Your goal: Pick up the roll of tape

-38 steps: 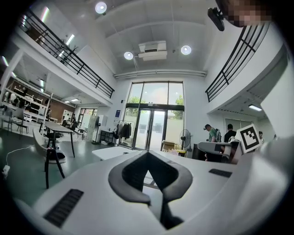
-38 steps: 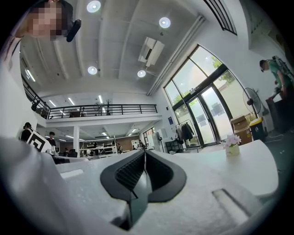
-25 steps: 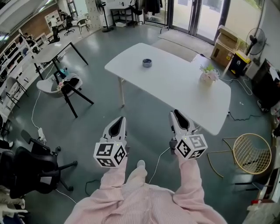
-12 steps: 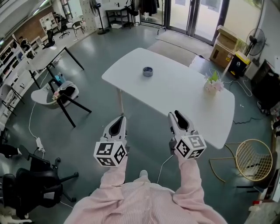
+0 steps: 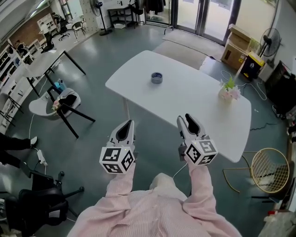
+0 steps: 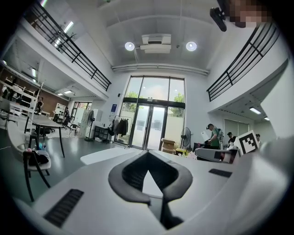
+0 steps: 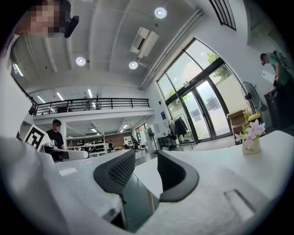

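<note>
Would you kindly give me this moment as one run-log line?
tape roll: on table, untouched; left gripper: shut, empty; right gripper: just opened, empty

I see a white table [image 5: 185,99] at centre frame, a flower vase [image 5: 230,91] on its right end, and a wire chair [image 5: 270,169] at lower right.

**Big open workspace, lots of glass**

Grey-green floor [image 5: 101,122], long white table [image 5: 194,99] in the middle, tall glass doors [image 5: 203,14] at the far end letting in daylight. Black office chair [image 5: 41,200] bottom left, wire chair [image 5: 270,164] on the right, cardboard boxes [image 5: 236,46] near the doors.
</note>
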{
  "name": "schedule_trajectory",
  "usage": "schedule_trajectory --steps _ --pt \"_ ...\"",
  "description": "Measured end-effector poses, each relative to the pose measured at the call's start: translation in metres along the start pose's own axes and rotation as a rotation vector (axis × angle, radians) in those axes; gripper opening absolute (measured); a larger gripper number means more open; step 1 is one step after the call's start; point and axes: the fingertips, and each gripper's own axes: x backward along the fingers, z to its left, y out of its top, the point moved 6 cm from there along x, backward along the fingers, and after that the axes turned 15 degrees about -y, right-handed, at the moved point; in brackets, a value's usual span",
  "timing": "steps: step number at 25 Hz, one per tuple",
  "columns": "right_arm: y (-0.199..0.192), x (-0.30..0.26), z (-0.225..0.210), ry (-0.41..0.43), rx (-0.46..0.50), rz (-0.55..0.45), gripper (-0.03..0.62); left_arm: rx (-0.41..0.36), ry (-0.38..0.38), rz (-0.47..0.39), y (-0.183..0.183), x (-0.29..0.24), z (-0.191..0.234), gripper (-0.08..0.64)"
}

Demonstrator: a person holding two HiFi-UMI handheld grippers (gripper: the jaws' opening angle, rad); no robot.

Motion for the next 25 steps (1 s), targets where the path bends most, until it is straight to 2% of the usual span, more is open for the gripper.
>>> schedule_trajectory --steps 11,25 --pt "-0.010 -0.078 -0.006 0.019 -0.018 0.031 0.137 0.029 0.028 0.023 -0.006 -0.045 0.054 0.000" --pt "-0.002 -0.235 -0.044 0.063 0.003 0.135 0.137 0.082 0.055 0.092 -0.001 -0.173 0.139 0.000"
